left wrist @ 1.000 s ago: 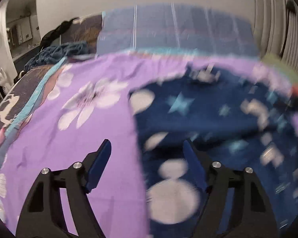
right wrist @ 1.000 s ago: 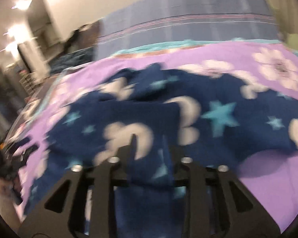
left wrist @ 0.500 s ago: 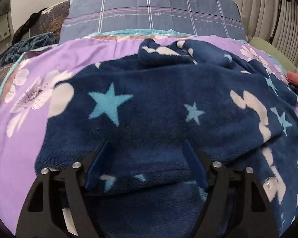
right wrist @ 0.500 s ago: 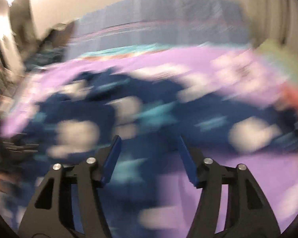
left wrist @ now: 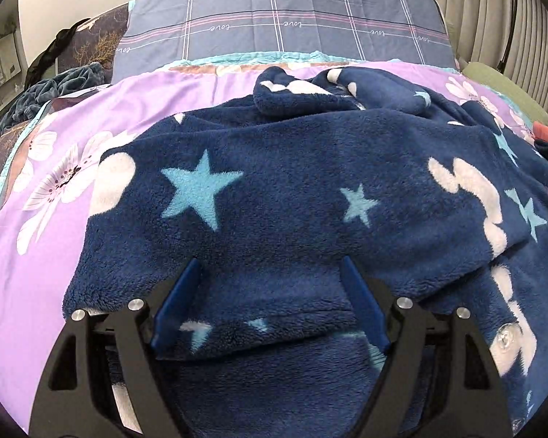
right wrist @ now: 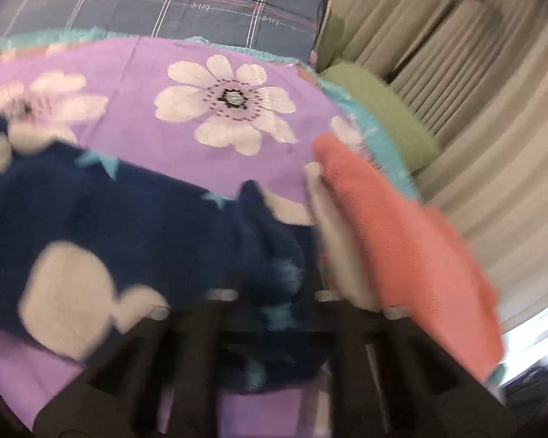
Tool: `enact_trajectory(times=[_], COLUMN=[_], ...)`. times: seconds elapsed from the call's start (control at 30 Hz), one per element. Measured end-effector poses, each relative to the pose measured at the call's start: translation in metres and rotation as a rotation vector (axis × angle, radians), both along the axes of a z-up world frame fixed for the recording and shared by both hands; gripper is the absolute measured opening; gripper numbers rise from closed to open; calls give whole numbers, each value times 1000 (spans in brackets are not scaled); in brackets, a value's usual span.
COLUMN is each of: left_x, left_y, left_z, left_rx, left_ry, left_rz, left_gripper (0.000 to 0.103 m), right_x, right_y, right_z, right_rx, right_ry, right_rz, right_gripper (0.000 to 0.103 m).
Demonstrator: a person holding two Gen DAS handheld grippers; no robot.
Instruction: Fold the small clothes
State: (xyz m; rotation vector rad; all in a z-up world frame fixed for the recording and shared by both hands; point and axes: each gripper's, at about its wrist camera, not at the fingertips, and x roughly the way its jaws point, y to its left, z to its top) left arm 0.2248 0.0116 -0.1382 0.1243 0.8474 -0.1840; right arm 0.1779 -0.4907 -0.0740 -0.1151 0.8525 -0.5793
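I see one purple sheet (left wrist: 135,109) under one navy fleece (left wrist: 292,189), and I judge my closed right gripper (right wrist: 270,292), pinching its blurred corner, may drag it onto the one coral cloth (right wrist: 402,241), while my left gripper (left wrist: 270,306), jaws opening astride a fold, grips nothing.

The only readable text is the small white word "love", repeated along the pink and white stripe that runs across the blue-grey checked pillow (left wrist: 281,18) at the head of the bed. In the right wrist view the same word shows on that pillow (right wrist: 186,3), blurred and barely legible. Nothing else carries lettering.
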Motion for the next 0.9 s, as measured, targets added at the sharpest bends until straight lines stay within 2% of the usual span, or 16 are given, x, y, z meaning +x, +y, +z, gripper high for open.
enact_trajectory(times=[0.07, 0.13, 0.2, 0.27, 0.37, 0.43, 0.5, 0.6, 0.7, 0.73, 0.83, 0.87, 0.9], left_x=[0, 1, 1, 1, 1, 1, 0, 0, -2, -4, -6, -6, -7], left_y=[1, 0, 0, 0, 1, 3, 6, 8, 13, 15, 14, 6, -3], left_z=[0, 0, 0, 0, 0, 0, 0, 1, 6, 10, 28, 36, 41], left_rx=[-2, -4, -5, -6, -15, -29, -44, -64, -120, -154, -367, -414, -429], left_ry=[0, 0, 0, 0, 0, 0, 0, 0, -2, -2, 52, 65, 72], left_rz=[0, 0, 0, 0, -1, -3, -5, -8, -24, -32, -108, -149, -185], left_gripper=[80, 80, 80, 81, 81, 81, 81, 81, 79, 74, 67, 67, 67], right_x=[-1, -6, -12, -14, -14, -13, -8, -5, -11, -14, -15, -14, -10], right_y=[16, 44, 89, 138, 217, 268, 311, 335, 333, 332, 320, 315, 306], right_z=[17, 39, 58, 68, 66, 51, 22, -20, -38, -39, -44, -47, -49], right_rx=[124, 291, 449, 566, 693, 703, 683, 660, 629, 642, 721, 758, 783], right_ry=[-108, -228, -314, -363, -365, -322, -218, -90, -96, -110, -135, -145, -153], right_rz=[16, 99, 243, 386, 588, 675, 717, 687, 679, 687, 688, 683, 682], right_gripper=[10, 10, 10, 10, 12, 14, 16, 22, 23, 23, 25, 25, 25])
